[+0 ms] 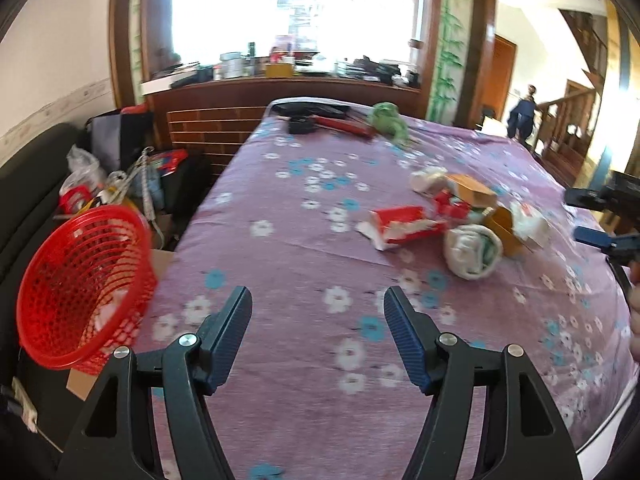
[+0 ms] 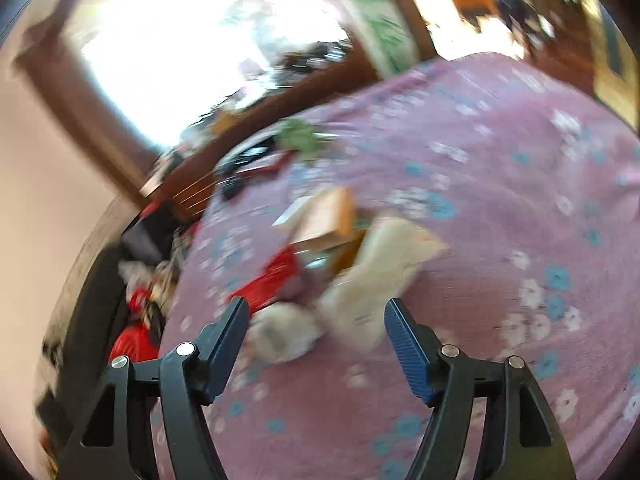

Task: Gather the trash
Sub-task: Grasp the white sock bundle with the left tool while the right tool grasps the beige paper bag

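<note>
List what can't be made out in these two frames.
- Trash pile: right wrist view, motion blur smears the items together.
- Red basket contents: left wrist view, mesh wall and blur hide most.
- Right tongs: left wrist view, cut off by the frame edge.

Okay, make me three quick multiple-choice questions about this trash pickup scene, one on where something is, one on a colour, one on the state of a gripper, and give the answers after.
1. Where is the mesh basket?
A. at the table's left edge
B. in the middle of the trash pile
C. on the far window ledge

2. What colour is the tablecloth?
A. plain green
B. purple with flowers
C. striped yellow

3. How is the left gripper?
A. shut on a carton
B. shut on the basket
C. open, holding nothing

Answers: 1 A, it hangs tilted off the left edge; 2 B, white and blue flowers on purple; 3 C, only cloth shows between its fingers.
</note>
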Demonstrator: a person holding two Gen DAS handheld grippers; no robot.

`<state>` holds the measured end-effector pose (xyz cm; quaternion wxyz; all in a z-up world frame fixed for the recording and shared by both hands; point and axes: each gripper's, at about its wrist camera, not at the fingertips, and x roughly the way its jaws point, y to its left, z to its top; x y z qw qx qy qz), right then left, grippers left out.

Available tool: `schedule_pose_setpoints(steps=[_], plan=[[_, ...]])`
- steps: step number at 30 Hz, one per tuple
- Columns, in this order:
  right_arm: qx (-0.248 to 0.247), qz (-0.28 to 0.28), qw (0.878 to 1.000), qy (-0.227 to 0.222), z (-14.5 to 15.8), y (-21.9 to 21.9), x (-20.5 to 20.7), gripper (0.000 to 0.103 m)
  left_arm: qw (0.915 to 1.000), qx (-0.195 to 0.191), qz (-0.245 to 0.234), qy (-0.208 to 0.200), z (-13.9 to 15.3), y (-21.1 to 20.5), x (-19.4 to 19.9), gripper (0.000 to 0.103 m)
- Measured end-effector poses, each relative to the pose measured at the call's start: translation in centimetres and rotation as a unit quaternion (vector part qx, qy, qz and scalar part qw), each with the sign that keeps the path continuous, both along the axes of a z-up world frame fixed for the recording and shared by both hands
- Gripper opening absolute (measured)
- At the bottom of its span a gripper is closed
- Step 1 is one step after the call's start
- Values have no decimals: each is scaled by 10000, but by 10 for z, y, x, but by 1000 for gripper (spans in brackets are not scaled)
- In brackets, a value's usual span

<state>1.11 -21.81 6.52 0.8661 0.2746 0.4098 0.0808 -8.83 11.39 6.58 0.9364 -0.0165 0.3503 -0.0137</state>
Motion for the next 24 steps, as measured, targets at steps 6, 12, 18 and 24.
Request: schedule_pose_setpoints(steps=[6, 12, 18, 24], plan=[[387, -222, 9973, 585, -35, -17, 40, 76, 9996, 91, -252, 106, -2, -23, 4, 69], [410, -155, 9960, 781, -51, -10, 57, 67, 9988, 122, -431, 214, -4, -37, 11, 74], [464, 98, 9967, 654, -52, -14, 47, 42, 9966, 115, -741, 330, -5, -61, 22, 83], [549, 272, 9981, 41, -34, -27, 11, 37, 9939, -14, -942, 580, -8, -88, 43, 87]])
